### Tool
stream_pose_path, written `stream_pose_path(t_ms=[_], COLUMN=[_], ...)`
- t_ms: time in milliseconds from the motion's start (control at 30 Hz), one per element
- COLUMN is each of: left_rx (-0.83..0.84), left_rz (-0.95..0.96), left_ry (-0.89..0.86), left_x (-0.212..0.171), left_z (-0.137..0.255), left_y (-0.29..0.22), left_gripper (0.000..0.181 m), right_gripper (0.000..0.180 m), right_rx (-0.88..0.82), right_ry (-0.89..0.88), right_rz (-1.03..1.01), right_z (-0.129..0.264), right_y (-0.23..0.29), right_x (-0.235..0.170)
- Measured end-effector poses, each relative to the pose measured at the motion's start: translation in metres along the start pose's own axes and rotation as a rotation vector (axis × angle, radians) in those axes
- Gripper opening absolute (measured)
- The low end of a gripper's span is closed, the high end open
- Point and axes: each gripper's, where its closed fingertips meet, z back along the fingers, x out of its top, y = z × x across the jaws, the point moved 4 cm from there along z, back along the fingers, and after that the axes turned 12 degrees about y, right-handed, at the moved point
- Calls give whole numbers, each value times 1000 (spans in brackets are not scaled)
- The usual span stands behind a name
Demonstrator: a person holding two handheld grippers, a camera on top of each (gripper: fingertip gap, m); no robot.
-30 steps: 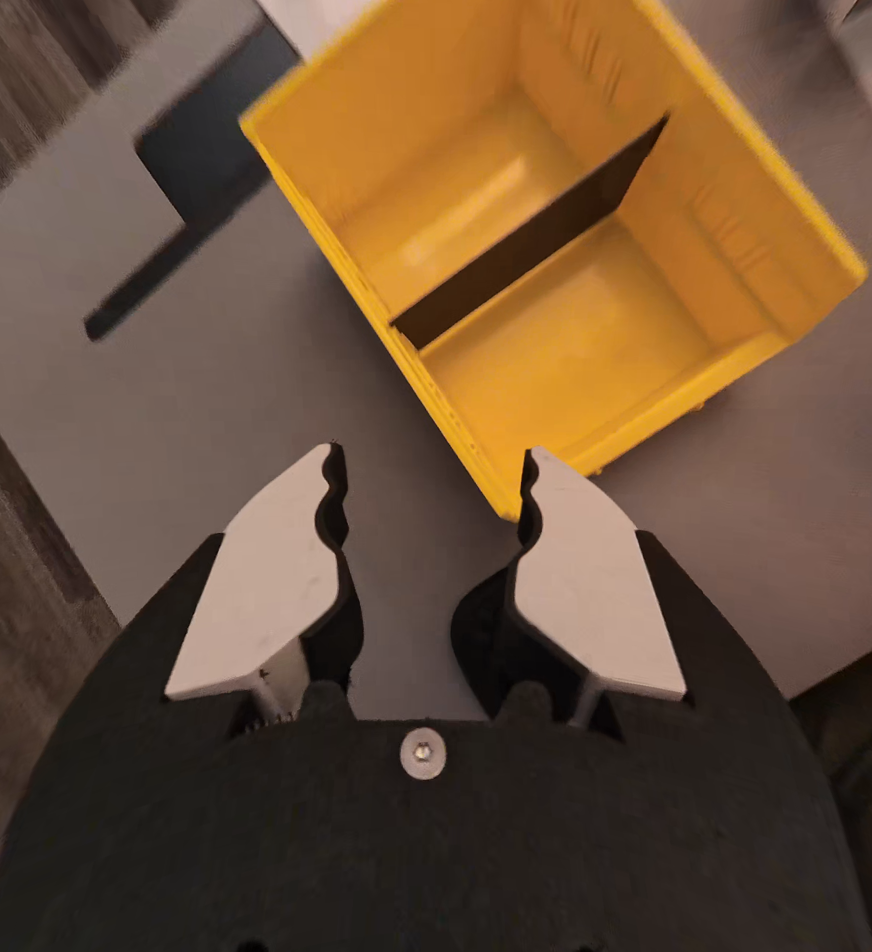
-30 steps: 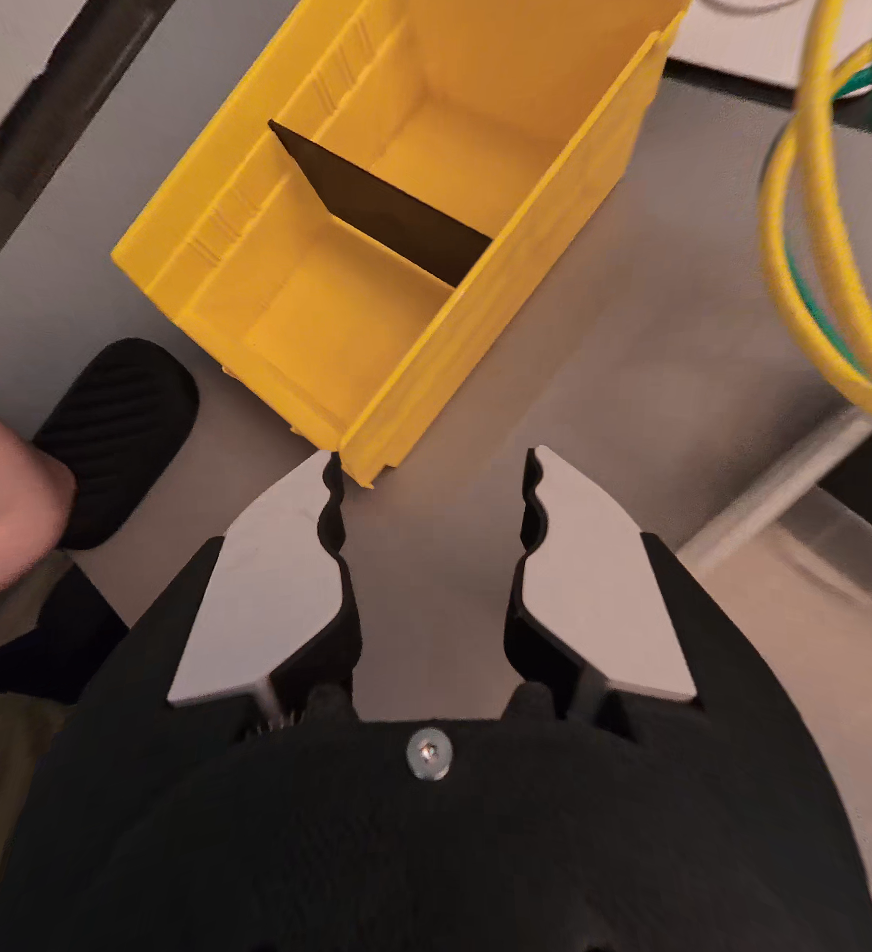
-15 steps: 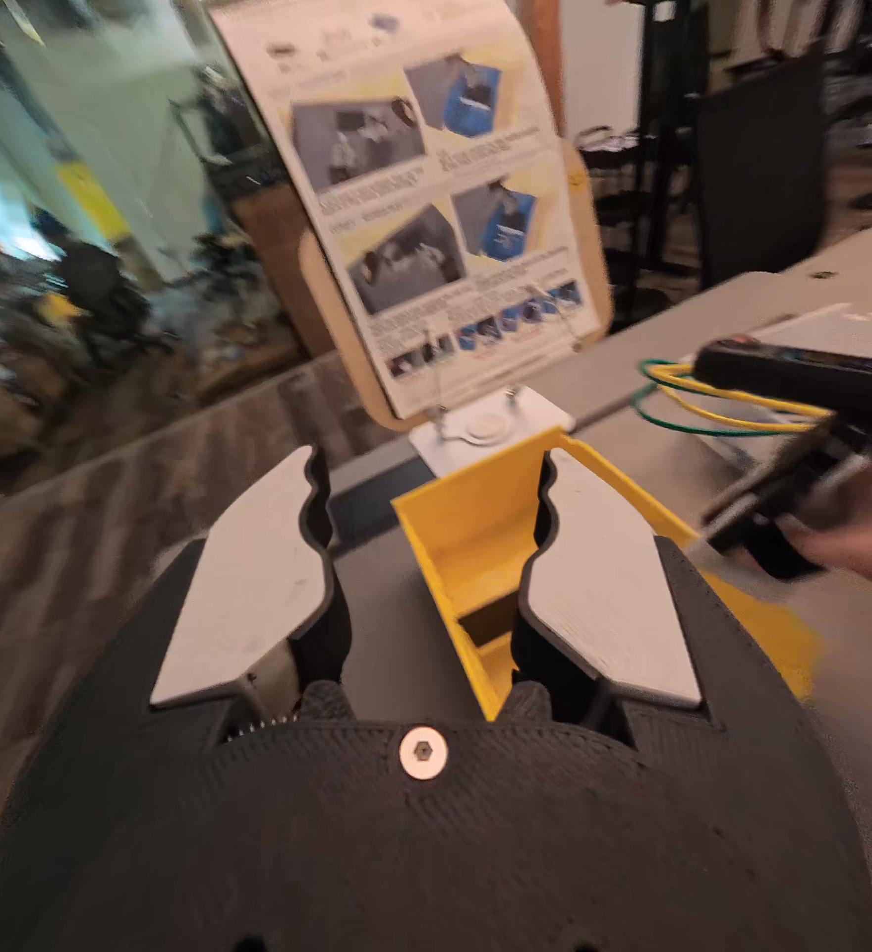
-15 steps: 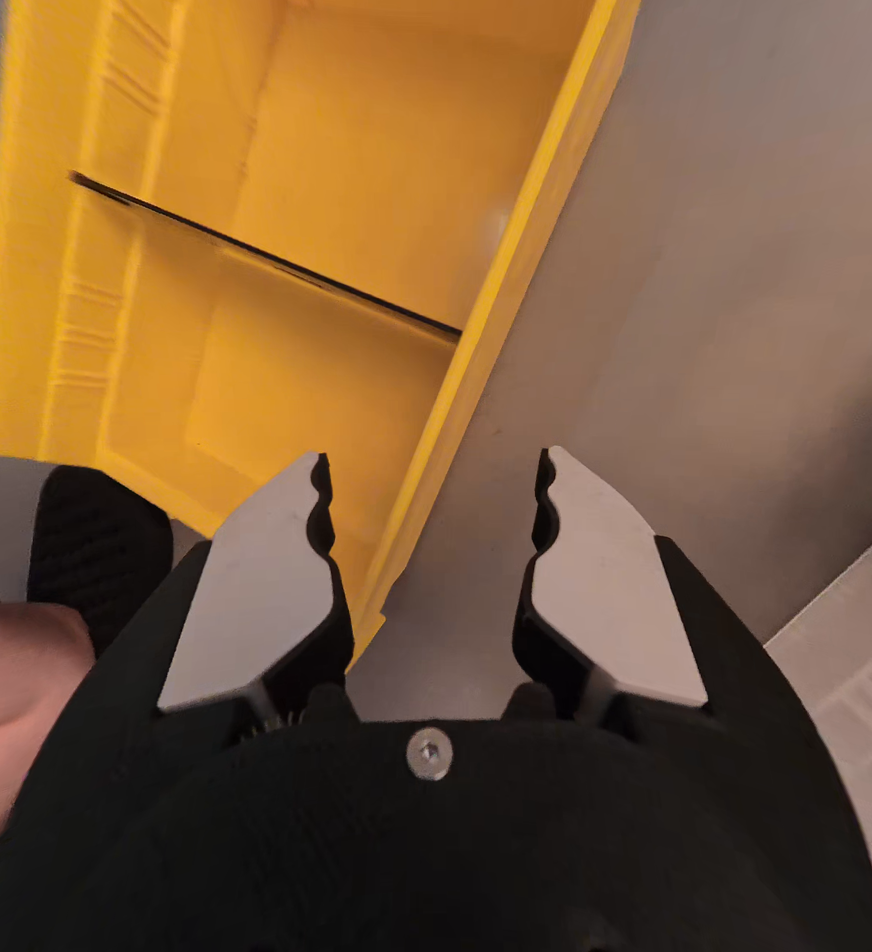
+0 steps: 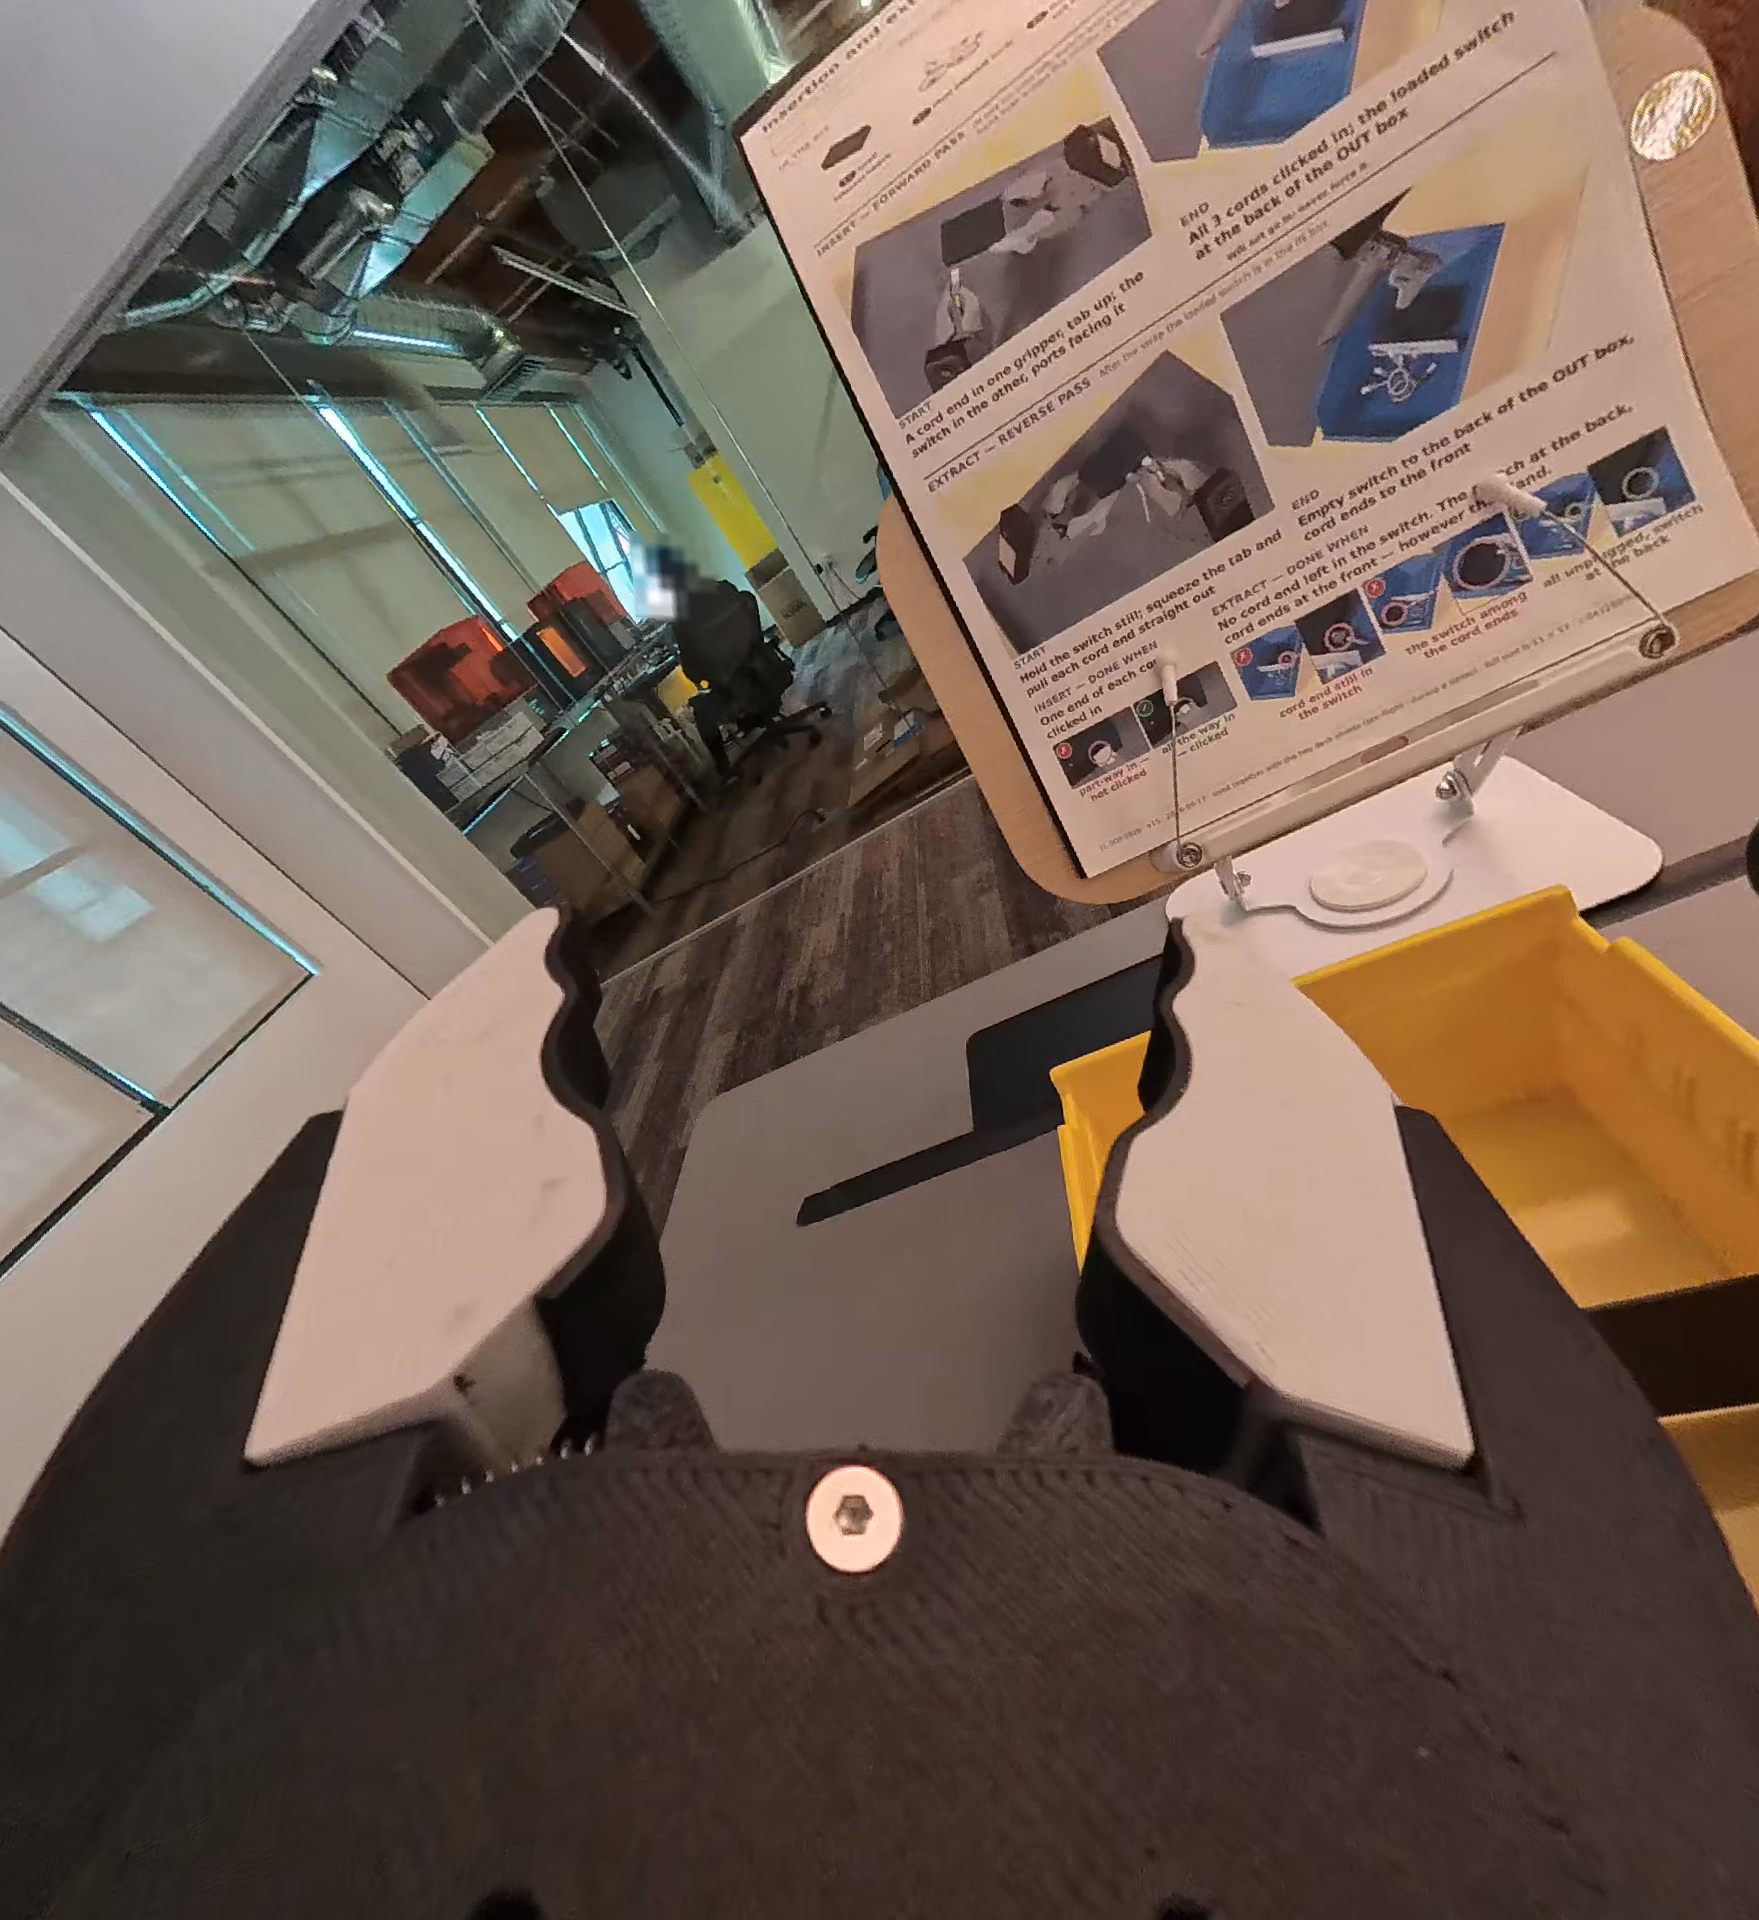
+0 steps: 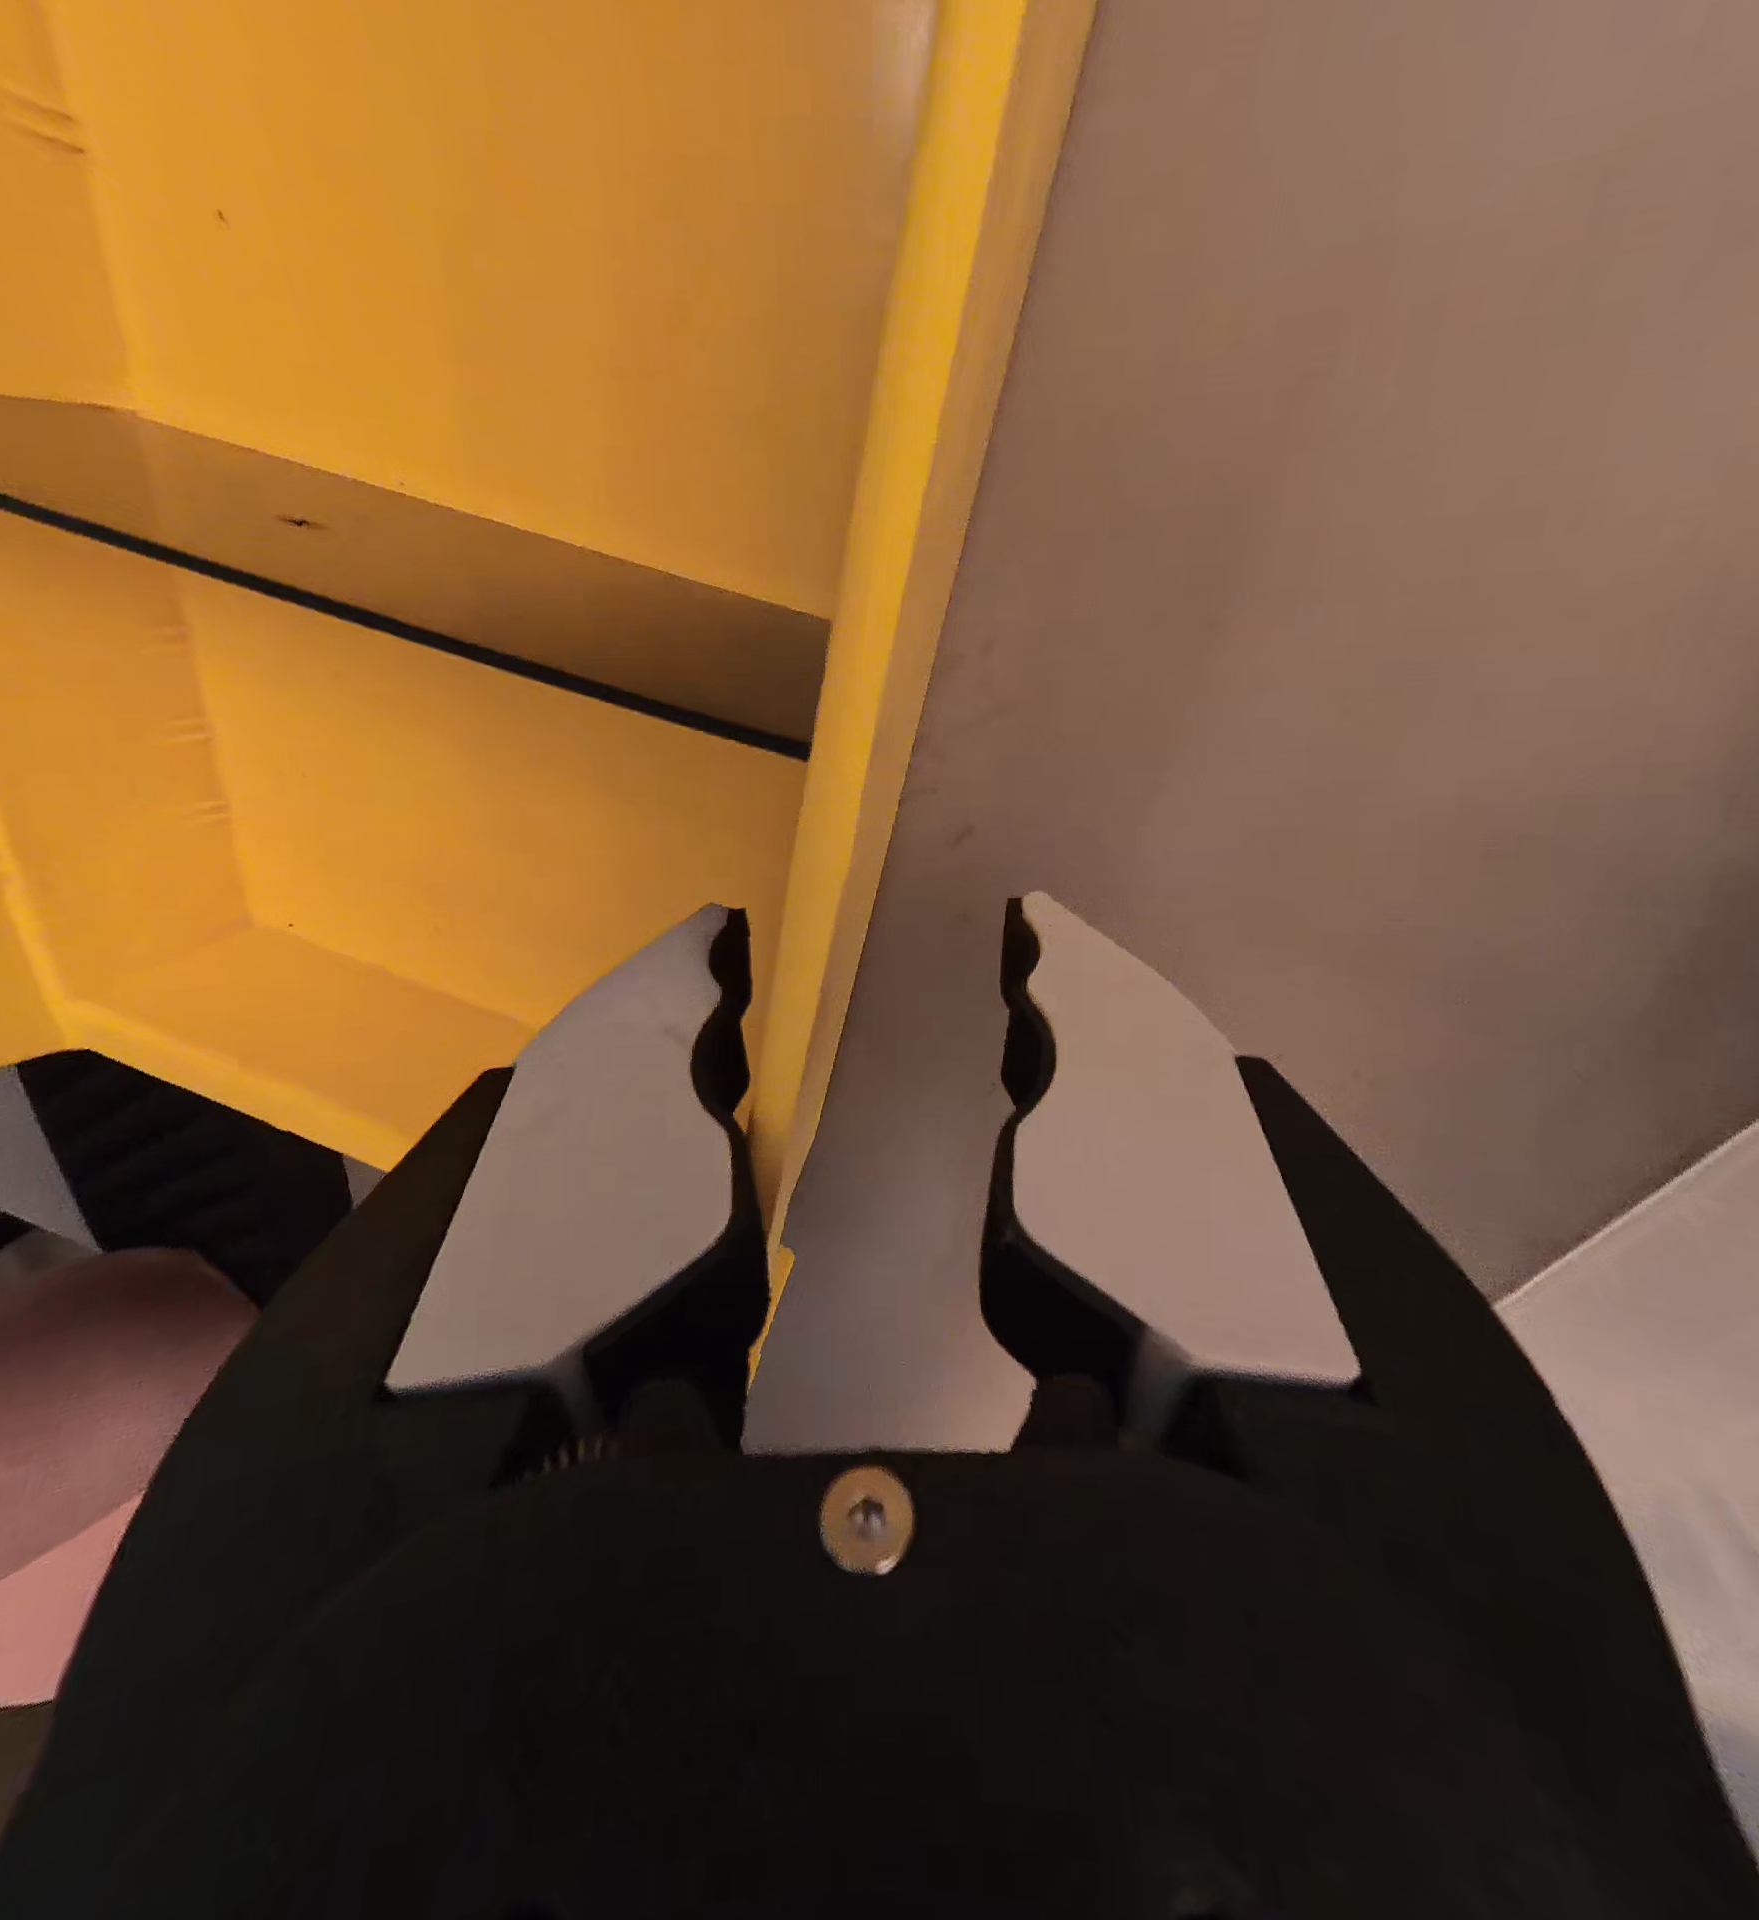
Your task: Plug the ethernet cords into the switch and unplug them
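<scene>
Right now we see no cords and no switch. Our left hand-held gripper (image 5: 870,971) is spread wide and holds nothing. Our right hand-held gripper (image 6: 875,925) is spread around the yellow bin's (image 6: 501,343) wall and could tip it on the worktop (image 6: 1426,520).

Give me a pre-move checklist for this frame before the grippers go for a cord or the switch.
1. Left gripper open and empty: ok.
2. Right gripper open, holding nothing: ok.
3. Right gripper clear of the yellow bin: not ok; the bin's side wall stands between its fingers.
4. Bin compartments on both sides of the black divider empty where visible: ok.
5. Ethernet cords located: cannot tell; none in view.
6. Switch located: cannot tell; not in view.
</scene>
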Motion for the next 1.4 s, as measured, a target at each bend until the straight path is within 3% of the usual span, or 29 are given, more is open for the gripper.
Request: stream_pose_path(t_ms=[167, 200, 333, 867, 1133, 1400], left_rx=[-16, -26, -47, -30, -90, -192], left_rz=[13, 16, 26, 42, 86, 163], left_ry=[12, 17, 34, -2, -5, -39], left_x=[-2, -3, -6, -2, -2, 2], left_z=[0, 0, -1, 4, 10, 24], left_y=[2, 2, 5, 10, 14, 21], left_gripper=[101, 101, 100, 98, 98, 97], right_gripper=[23, 14, 7, 4, 4, 4], right_rx=[-193, -204, -117, -132, -166, -238], right_ry=[9, 18, 101, 179, 285, 273], right_rz=[11, 18, 32, 185, 338, 466], right_z=[6, 5, -9, -7, 7, 38], right_y=[-14, -15, -20, -14, -5, -11], right_x=[4, 4, -2, -11, -48, -88])
